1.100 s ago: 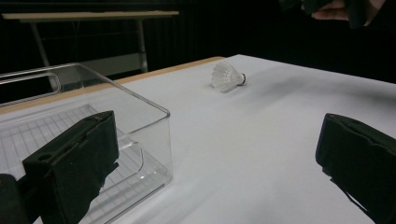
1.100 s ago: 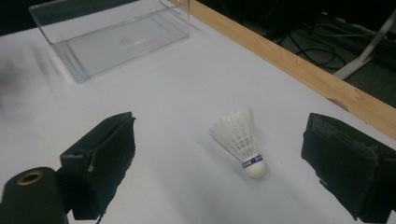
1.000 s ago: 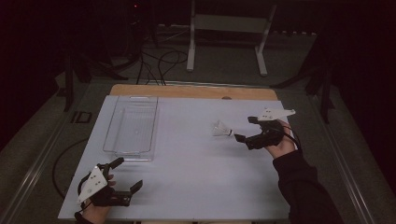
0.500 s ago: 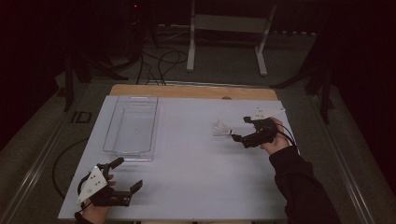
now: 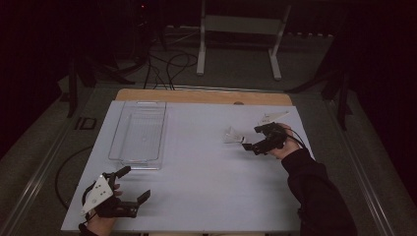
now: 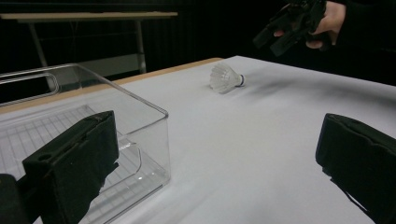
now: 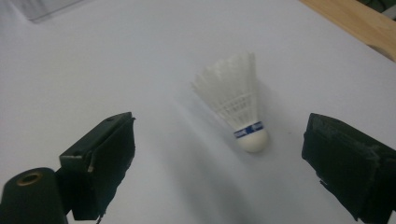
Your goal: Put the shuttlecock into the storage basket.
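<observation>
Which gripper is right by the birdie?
The right gripper, its open jaws facing the birdie. The left gripper sits far off near the table's front edge.

White shuttlecock (image 7: pixel 236 105), blue band; clear bin (image 5: pixel 139 131); black grippers.

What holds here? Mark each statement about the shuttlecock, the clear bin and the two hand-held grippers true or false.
1. The shuttlecock lies on the white table. True.
2. The right hand-held gripper is shut on the shuttlecock. False: its jaws stand open, apart from it.
3. The clear bin holds the shuttlecock. False: nothing lies in the bin.
4. The left hand-held gripper is open. True.
5. The shuttlecock's cork end points toward the right hand-held gripper. True.
</observation>
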{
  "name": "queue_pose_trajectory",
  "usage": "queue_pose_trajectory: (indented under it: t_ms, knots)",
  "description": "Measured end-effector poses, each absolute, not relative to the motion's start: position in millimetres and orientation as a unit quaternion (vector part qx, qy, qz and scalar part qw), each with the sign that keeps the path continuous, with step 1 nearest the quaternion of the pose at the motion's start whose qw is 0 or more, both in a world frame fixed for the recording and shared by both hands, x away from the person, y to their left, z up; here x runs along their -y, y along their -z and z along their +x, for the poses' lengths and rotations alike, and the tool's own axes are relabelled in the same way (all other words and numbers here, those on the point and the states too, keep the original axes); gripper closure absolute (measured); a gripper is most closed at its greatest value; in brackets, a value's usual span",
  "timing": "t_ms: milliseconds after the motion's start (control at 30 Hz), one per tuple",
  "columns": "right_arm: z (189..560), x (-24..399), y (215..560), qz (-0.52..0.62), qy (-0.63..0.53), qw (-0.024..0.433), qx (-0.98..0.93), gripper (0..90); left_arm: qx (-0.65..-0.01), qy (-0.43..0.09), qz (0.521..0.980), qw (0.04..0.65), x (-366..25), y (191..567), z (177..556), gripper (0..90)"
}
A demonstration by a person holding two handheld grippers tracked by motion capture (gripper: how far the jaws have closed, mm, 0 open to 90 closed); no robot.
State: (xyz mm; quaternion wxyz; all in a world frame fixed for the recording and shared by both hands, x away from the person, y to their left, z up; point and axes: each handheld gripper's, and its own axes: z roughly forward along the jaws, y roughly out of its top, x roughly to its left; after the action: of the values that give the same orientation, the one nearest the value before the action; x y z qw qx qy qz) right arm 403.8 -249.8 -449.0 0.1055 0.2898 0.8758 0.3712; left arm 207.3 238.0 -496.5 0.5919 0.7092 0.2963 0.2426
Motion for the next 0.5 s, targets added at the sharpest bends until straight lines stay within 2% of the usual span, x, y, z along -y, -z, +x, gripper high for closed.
queue_pose_trajectory:
  t_ms: [200, 267, 500]
  knots:
    - [412.6, 251.7, 459.4, 0.289, -0.363, 0.096, -0.881, 9.7, -0.296, -0.243, 0.709, 0.592, -238.0, 496.6, 207.3, 0.0]
    - [416.0, 250.7, 463.2, 0.281, -0.354, 0.095, -0.887, 14.2, -0.296, -0.243, 0.710, 0.591, -237.9, 496.6, 207.3, 0.0]
    - [422.8, 245.4, 473.5, 0.269, -0.336, 0.091, -0.898, 17.0, -0.295, -0.244, 0.710, 0.591, -237.7, 496.6, 206.8, 0.0]
